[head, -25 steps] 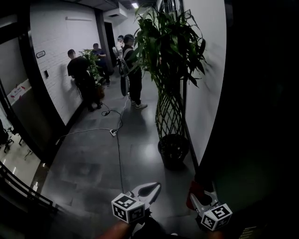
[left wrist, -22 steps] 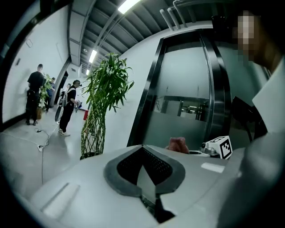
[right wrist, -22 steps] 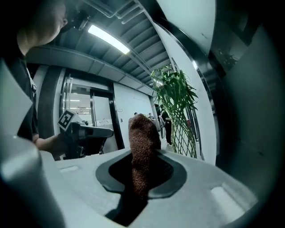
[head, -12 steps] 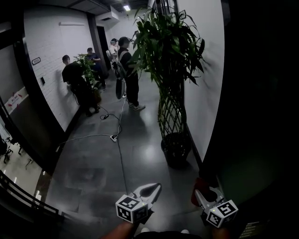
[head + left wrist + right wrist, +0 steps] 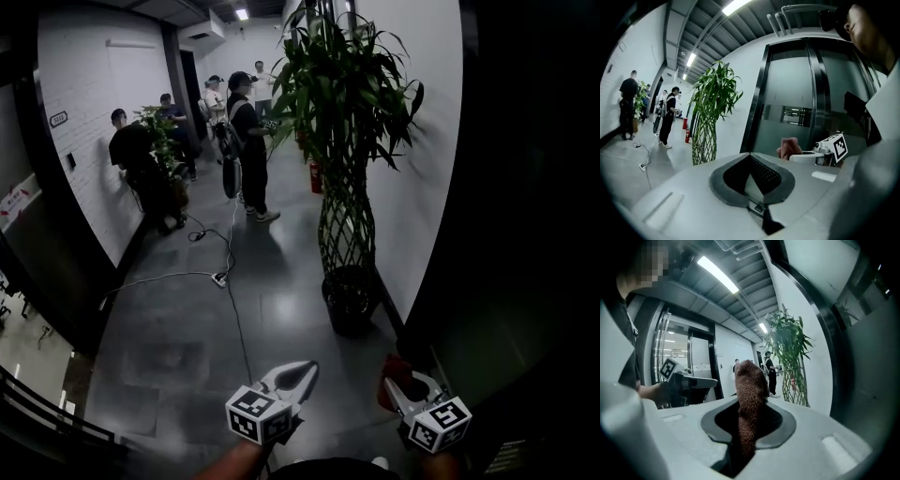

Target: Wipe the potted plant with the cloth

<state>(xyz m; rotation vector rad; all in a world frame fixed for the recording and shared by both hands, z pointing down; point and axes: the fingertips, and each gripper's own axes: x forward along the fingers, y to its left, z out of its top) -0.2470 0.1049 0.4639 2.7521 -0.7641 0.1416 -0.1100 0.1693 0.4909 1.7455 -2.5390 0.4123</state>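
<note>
Plant: The potted plant point(image 5: 345, 103) is tall and leafy. It stands in a dark pot point(image 5: 352, 300) on the grey floor point(image 5: 178, 356), right by the white wall point(image 5: 422, 187). It is well ahead of both grippers.
Cloth: The reddish-brown cloth point(image 5: 750, 394) sticks up from the right gripper point(image 5: 401, 382). The jaws are pressed tight on it.
Left gripper: The left gripper point(image 5: 305, 368) has its jaws closed together, with nothing in them. It is held low, beside the right one.
What changed: The plug on the white cable point(image 5: 221, 278) has slid a bit lower in the head view than a second ago. The people point(image 5: 246, 141) down the hall have moved to the left. The person seems to have stepped a little closer to the plant, but the wide, dark view makes that hard to be sure of.
What it means: The cloth is ready, but no leaf has been touched yet. The person still has to walk nearer and lift the cloth up to the leaves.
</note>
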